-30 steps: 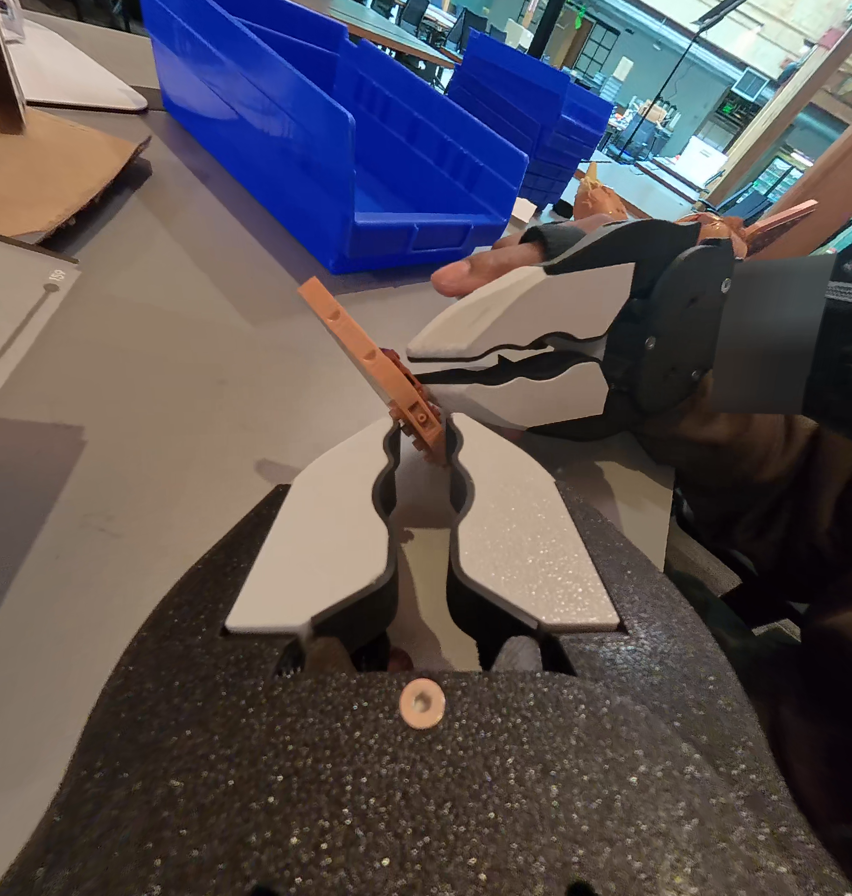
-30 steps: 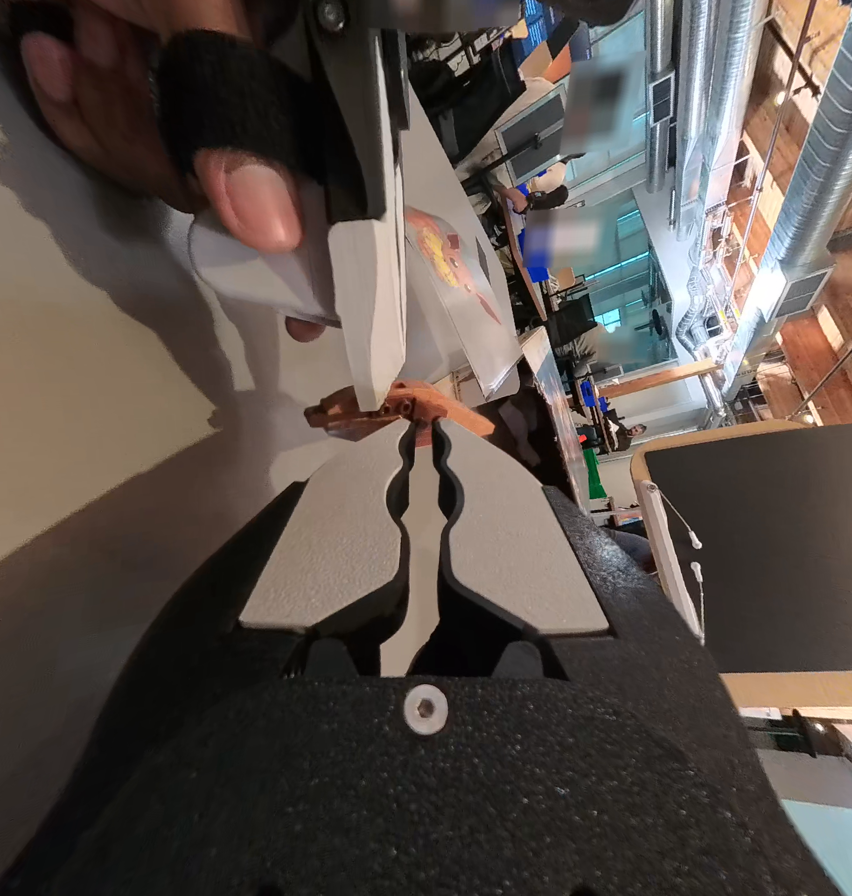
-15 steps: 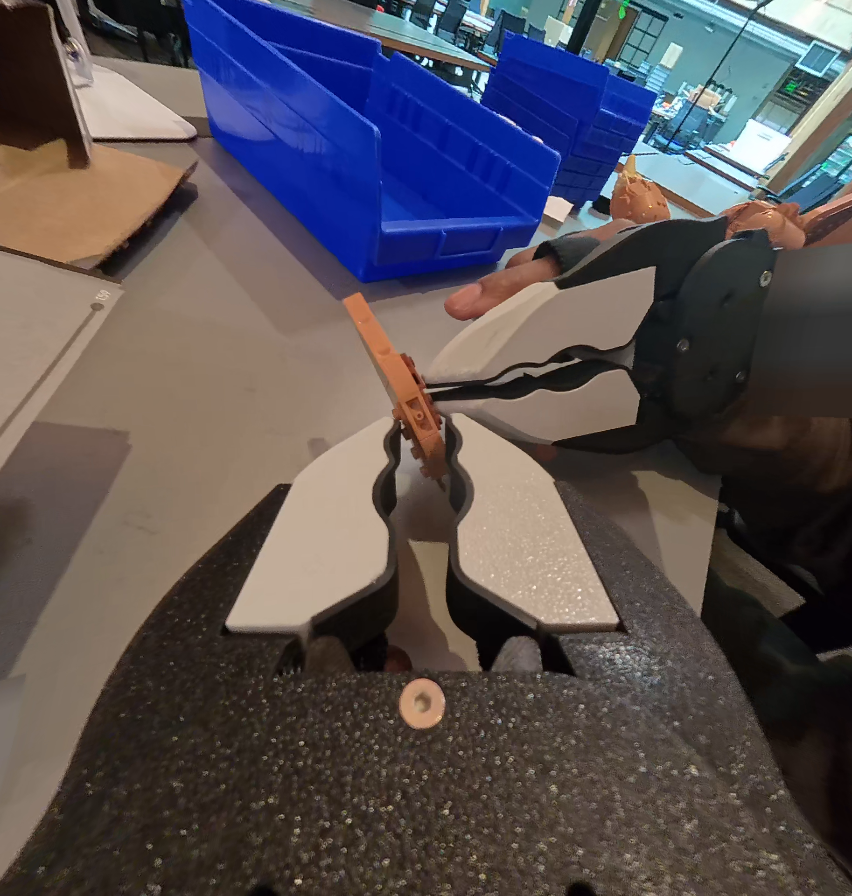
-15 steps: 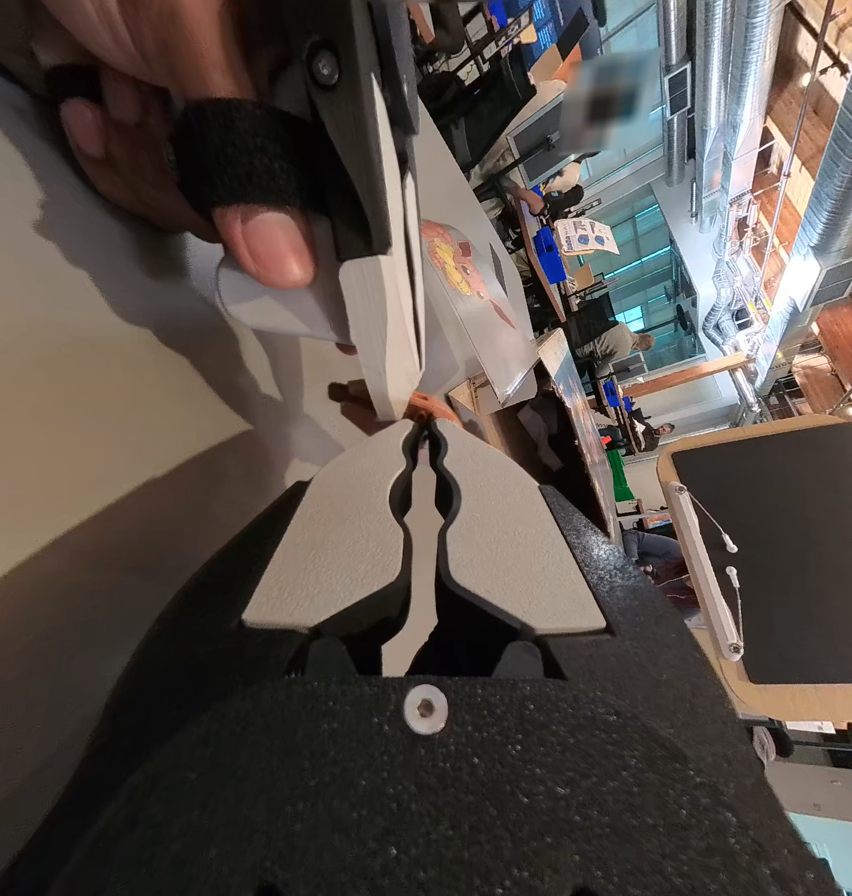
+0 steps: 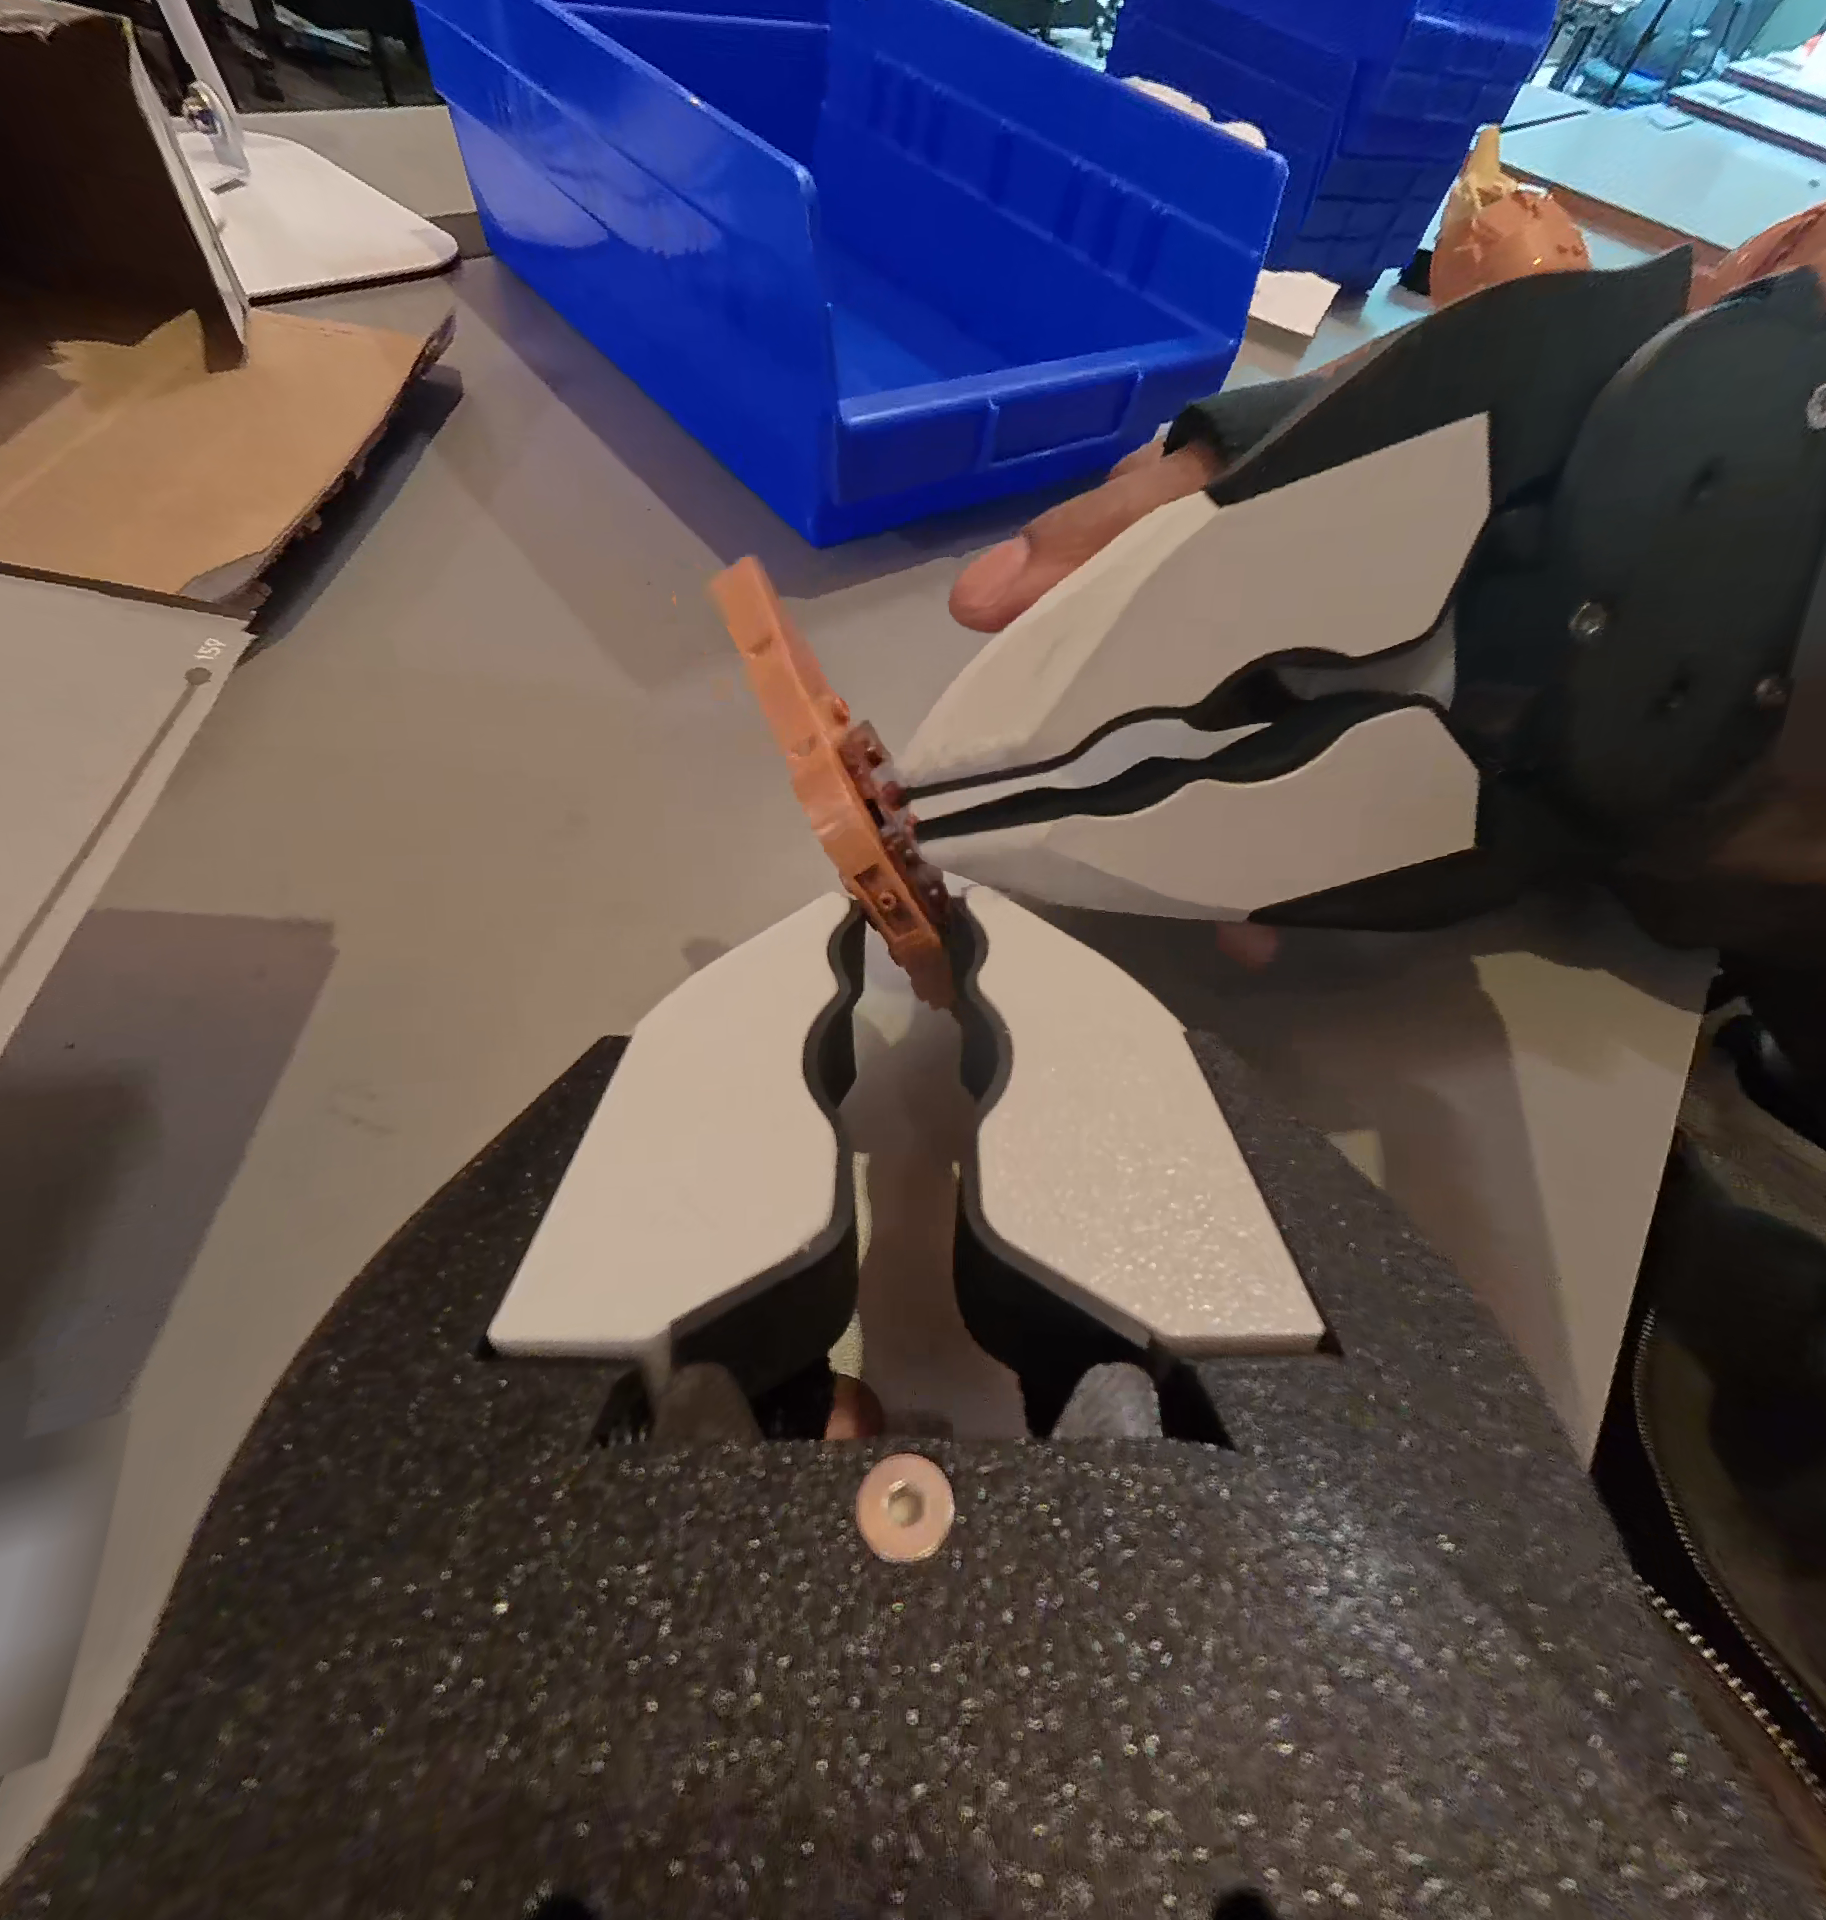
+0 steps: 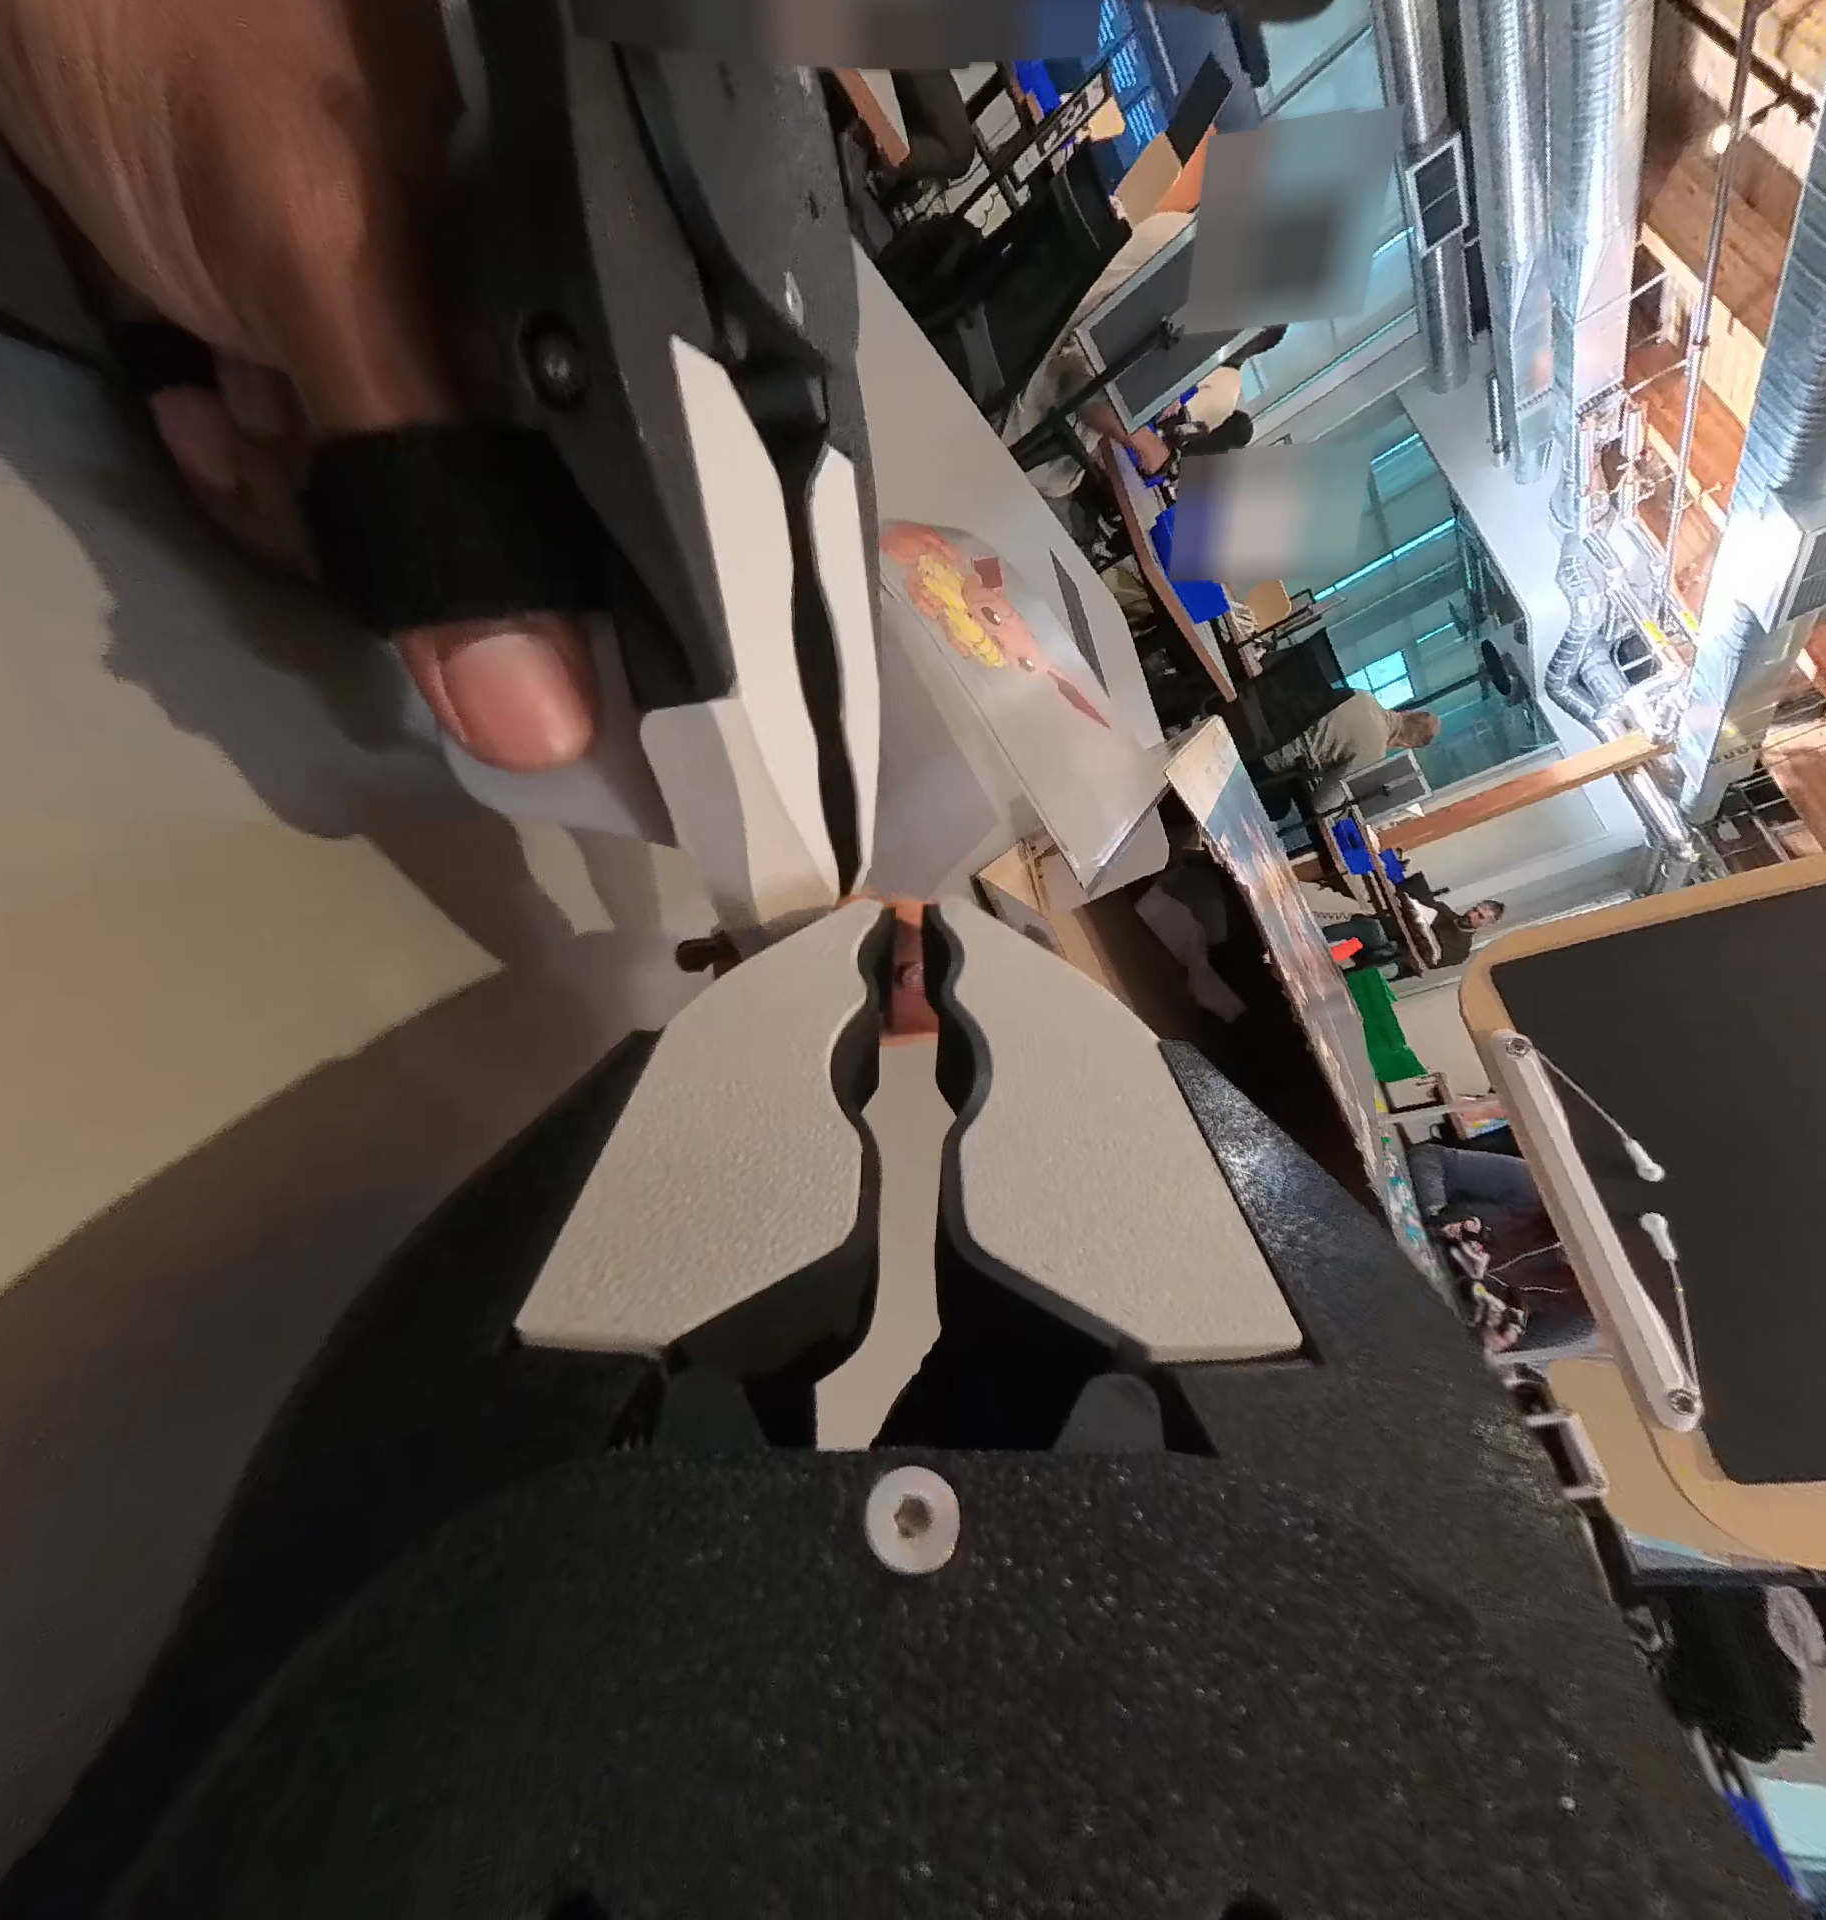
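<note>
**Two hand-held grippers meeting on one brick assembly above a grey table**

Nearest the left wrist camera, the left gripper [image 5: 904, 920], with a speckled black foam body and two matt light-grey fingers lined in wavy black rubber, is clamped on the lower end of the orange-brown plastic brick plate [image 5: 805, 748]. The plate is long, flat and studded, and it tilts up and to the left out of the fingertips. A cluster of dark reddish-brown small bricks [image 5: 883, 795] is fixed to its right face.

The right gripper [image 5: 914, 810], of the same build and held sideways by a hand [image 5: 1044, 561] with a black strap round one finger, comes in from the right. Its two fingers are nearly together, and their tips are nipped on the dark bricks. In the right wrist view a reddish-brown piece [image 6: 904, 987] sits pressed between the black pads.

The assembly is held clear above the smooth grey tabletop [image 5: 473, 831], which has bare room to the left. A flat brown cardboard sheet [image 5: 161, 447] lies farther left. Beyond stands one glossy blue plastic bin [image 5: 888, 260] with a divider wall and an open front lip, and a stack of further blue bins [image 5: 1428, 125] behind it. Two brown lumpy figures [image 5: 1501, 249] stand at the far right edge.
</note>
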The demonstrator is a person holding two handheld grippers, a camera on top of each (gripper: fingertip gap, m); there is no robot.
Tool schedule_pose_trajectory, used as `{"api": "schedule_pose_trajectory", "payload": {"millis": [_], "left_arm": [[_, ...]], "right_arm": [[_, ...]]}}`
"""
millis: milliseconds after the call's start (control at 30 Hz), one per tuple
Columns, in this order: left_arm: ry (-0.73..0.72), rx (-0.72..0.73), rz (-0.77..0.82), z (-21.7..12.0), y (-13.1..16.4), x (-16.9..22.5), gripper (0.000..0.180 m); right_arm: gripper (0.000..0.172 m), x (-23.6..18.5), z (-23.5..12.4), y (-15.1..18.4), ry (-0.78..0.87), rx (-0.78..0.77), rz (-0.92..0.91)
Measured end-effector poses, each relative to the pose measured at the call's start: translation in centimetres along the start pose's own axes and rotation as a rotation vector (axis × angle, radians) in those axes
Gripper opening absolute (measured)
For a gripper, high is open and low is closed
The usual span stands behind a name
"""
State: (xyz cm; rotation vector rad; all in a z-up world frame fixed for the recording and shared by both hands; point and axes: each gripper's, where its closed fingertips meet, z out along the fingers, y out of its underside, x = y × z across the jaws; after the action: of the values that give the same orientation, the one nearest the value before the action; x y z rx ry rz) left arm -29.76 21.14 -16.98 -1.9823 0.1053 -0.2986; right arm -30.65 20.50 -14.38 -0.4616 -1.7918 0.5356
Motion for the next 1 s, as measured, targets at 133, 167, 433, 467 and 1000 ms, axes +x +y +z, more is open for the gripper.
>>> {"api": "schedule_pose_trajectory", "payload": {"millis": [133,167,433,467,1000], "left_arm": [[-0.007,0.002,-0.003,0.0,0.0,-0.1,0.014],[-0.006,0.002,0.000,-0.1,0.0,-0.1,0.014],[0.010,-0.012,0.035,-0.1,0.2,0.3,0.014],[0.017,-0.019,0.043,-0.2,0.3,0.3,0.014],[0.277,0.119,-0.068,-2.6,-1.2,1.4,0.014]], "right_arm": [[0.006,0.0,0.0,-0.1,-0.005,0.007,0.010],[0.008,0.1,-0.1,-0.1,-0.005,0.008,0.011],[0.030,0.3,-0.6,0.6,-0.026,-0.012,-0.059],[0.032,0.3,-0.5,0.9,-0.023,-0.025,-0.074],[0.041,1.4,-0.9,1.1,-0.423,0.160,0.963]]}}
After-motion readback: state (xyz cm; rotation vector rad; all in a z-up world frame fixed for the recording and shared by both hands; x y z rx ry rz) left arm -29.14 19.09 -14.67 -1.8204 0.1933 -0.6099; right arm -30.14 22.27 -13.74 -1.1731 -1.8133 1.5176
